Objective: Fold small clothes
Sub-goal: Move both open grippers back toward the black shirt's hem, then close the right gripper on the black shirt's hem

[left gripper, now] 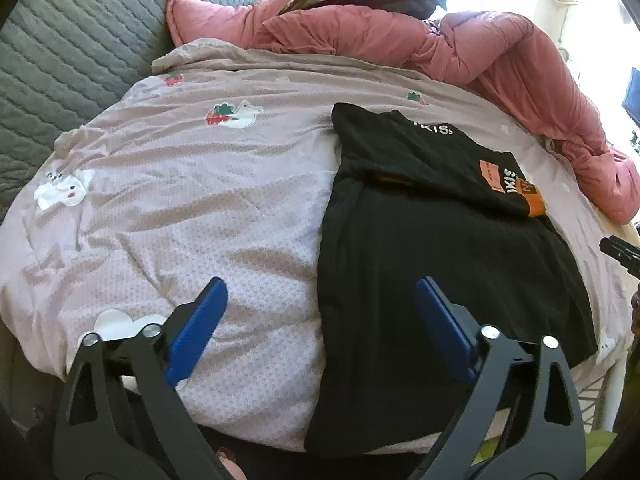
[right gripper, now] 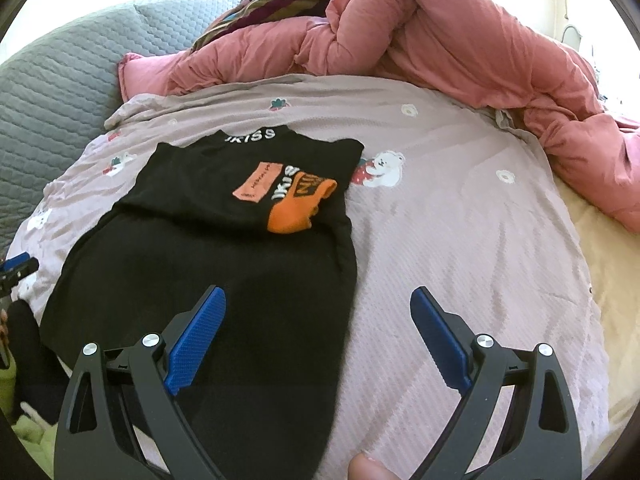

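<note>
Centrally on bed's quilted mauve cover [right gripper: 460, 240]: black knit garment [right gripper: 224, 264], top folded down, orange cuff showing, probably sleeve. Left gripper [left gripper: 320, 320] and right gripper [right gripper: 318, 316] fingers spread wide, empty.

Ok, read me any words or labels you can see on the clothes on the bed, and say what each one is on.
"JKISS", first letter unsure: white letters at the far edge of the black shirt.
"IKIS", seen sideways and partly cut off: white letters beside the orange cuff.
Orange patch: small handwriting, too small to read.
Black letters on the orange cuff: blurred, unreadable.
</note>
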The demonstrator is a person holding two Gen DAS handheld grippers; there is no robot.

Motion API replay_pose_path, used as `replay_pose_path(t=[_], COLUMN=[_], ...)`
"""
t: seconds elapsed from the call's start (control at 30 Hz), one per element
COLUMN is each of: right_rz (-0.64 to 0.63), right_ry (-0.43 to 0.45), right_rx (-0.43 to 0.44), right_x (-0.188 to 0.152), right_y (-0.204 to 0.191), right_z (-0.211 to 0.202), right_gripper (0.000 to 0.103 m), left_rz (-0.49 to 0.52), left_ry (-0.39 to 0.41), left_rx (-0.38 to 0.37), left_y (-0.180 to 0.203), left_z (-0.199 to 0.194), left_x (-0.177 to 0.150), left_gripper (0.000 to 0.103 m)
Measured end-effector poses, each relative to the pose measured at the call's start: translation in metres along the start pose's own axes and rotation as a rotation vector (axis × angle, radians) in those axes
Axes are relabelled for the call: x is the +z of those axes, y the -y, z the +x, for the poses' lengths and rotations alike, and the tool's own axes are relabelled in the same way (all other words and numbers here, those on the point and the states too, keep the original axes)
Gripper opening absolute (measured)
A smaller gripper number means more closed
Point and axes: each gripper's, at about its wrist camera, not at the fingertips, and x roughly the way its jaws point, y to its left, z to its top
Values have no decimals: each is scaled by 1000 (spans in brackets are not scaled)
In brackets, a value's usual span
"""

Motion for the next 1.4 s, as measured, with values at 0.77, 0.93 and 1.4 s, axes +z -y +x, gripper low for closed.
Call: replay_pose_path(t=[0.77, 0.93, 1.4], right_rz=[47, 57, 48], right_ry=[-198, -203, -189], right_rx=[148, 162, 196], right_x=[-70, -71, -71], right_y=[15, 14, 20], right_z=[10, 15, 11], right_gripper=[25, 27, 6], left_rz=[-13, -14, -1], left_ry=[-142, -173, -184], left_rx=[-27, -14, -4], left_y=[3, 1, 4], left_z=[24, 33, 40], left_x=[-29, -34, -37], left_gripper=[48, 54, 58])
